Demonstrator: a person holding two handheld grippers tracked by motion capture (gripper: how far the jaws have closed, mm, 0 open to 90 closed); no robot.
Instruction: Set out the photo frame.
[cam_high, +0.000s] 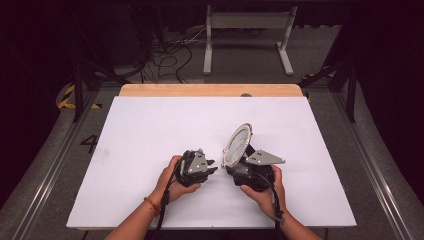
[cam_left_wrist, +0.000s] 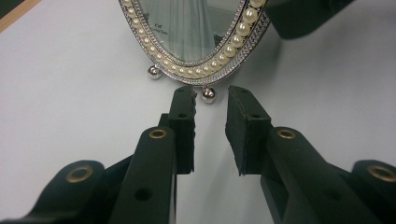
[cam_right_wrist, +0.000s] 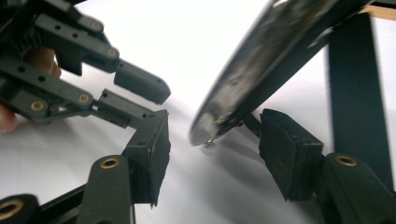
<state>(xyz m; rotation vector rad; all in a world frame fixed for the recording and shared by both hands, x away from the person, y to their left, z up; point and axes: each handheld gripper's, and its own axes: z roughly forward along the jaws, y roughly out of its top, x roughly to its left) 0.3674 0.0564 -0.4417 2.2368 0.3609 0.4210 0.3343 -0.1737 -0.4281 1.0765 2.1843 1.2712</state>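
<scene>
At the left, the left tongs (cam_high: 212, 167) rest low on the white bench (cam_high: 150, 130), jaws a little spread with nothing between them, their tips aimed at the foot of the oval mirror (cam_high: 237, 145); in the left gripper view its pearl-trimmed frame (cam_left_wrist: 219, 56) stands just beyond the tips, on small silver ball feet (cam_left_wrist: 208, 94) touching the bench. Moving right, the mirror stands near the middle of the bench, tilted back, its glass turned toward the left tongs. Behind it the right tongs (cam_right_wrist: 212, 156) sit with jaws spread either side of the mirror's lower edge (cam_right_wrist: 210, 130), and I see no pad pressing on it, so it looks let go and standing on its own prop. I'd judge the setting-down step is about finished; the next move calls for drawing the right tongs back without knocking the prop or frame, while the left tongs stay close to steady it
</scene>
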